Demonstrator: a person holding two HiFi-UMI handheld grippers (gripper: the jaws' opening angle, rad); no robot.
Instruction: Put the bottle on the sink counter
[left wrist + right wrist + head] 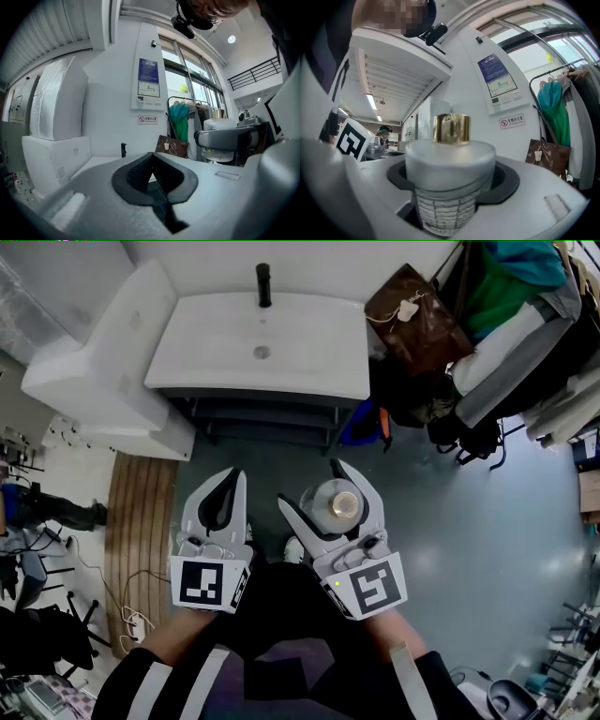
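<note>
Gold-capped frosted bottle (342, 507) sits clamped in your right tongs (309, 482), left tongs (232, 476) pinched shut on nothing, and the sink desk (216, 352) is well ahead, so the grab's done, carry and set-down left.

Our left gripper (151, 157) near, its dark pads (133, 179) closed together on nothing, beyond it we see a white counter (101, 164), black tap (123, 149) far, brown bag (172, 146) right, green garment (179, 121) above, wall notice (149, 84).
</note>
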